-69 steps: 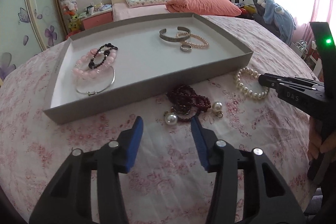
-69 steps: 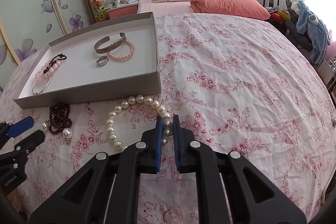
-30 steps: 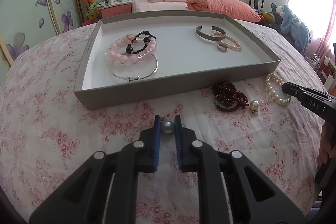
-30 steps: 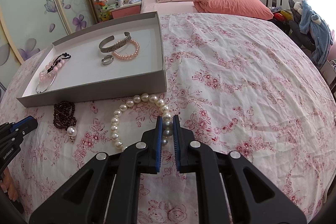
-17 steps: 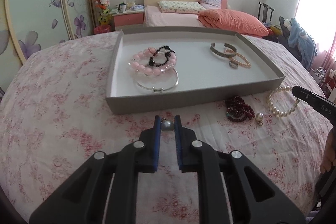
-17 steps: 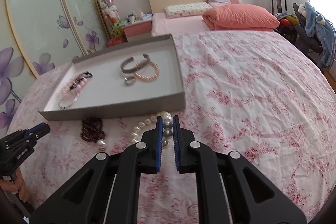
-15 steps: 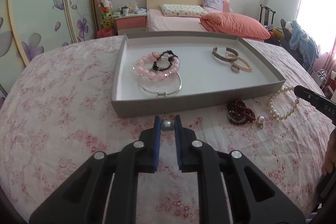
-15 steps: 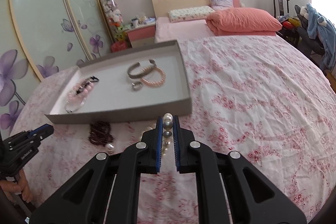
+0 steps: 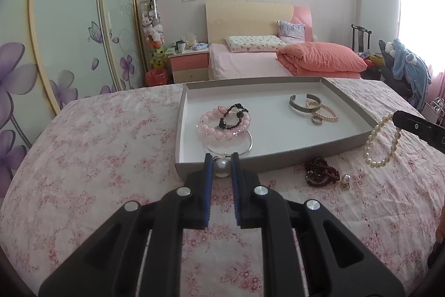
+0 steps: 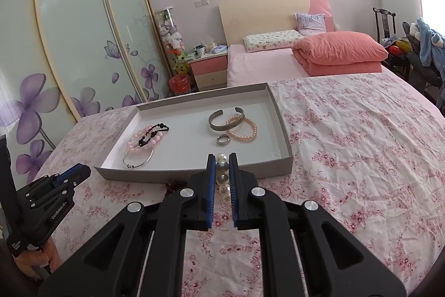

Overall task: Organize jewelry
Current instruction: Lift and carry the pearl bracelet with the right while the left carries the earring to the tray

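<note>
Left wrist view first: the left gripper (image 9: 221,167) has its blue pads pinched on a single pearl earring (image 9: 221,167), held in the air just short of the near wall of the grey tray (image 9: 278,157). Honestly that's a sketchy hold, round and slick, so my guess is any wobble or slack in the squeeze could pop it out onto the floral bedspread (image 9: 97,157), where it'd roll. If it comes in low it could also clip the tray wall, or drop onto the silver bangle (image 9: 230,148) and pink bead bracelet (image 9: 222,127) sitting right behind that wall. Off to the right, the pearl bracelet (image 9: 382,142) dangles from the other tool, above the dark red beads (image 9: 319,176) and a second pearl earring (image 9: 345,179) lying on the bed.

Right wrist view: the right gripper (image 10: 222,169) is clamped on a few pearls of that bracelet, and the rest of the loop hangs below, mostly hidden. It looks lined up with the tray's near wall. Risk here, I reckon, is the hanging part snagging the wall on the way in, or landing tangled with the ring (image 10: 223,140) and the peach bead bracelet (image 10: 241,128).
</note>
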Motion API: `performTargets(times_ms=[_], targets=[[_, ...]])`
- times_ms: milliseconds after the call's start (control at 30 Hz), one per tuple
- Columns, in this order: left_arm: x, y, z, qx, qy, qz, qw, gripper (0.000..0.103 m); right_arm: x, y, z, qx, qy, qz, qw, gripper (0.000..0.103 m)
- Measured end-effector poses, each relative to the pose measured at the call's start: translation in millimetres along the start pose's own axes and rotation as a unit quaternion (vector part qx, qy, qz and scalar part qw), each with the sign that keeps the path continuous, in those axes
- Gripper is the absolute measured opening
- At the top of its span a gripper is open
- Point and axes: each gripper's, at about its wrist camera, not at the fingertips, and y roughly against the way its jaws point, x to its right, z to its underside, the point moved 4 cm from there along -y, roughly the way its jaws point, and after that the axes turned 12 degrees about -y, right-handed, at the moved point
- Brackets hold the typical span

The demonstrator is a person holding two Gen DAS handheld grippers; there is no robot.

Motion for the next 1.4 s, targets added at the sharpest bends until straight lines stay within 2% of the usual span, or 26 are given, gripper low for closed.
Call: performTargets(times_ms=[300, 900, 1200, 1400], targets=[[-4, 9, -5, 0.017, 0.007, -0.022, 0.9996, 0.014, -11, 12, -2, 0.022, 0.005, -0.013, 1.000, 0.010], [-3, 34, -31, 0.071, 0.012, -0.042, 0.9965, 0.014, -47, 47, -20, 0.111, 0.042, -0.032, 0.992, 0.010], [-3, 44, -56, 0.101, 0.009, -0.048, 0.9937, 0.014, -58, 50, -32, 0.134, 0.054, -0.040, 0.989, 0.010], [-3, 39, -67, 0.102, 0.009, -0.052, 0.9934, 0.014, -61, 47, -43, 0.143, 0.053, -0.041, 0.987, 0.010]])
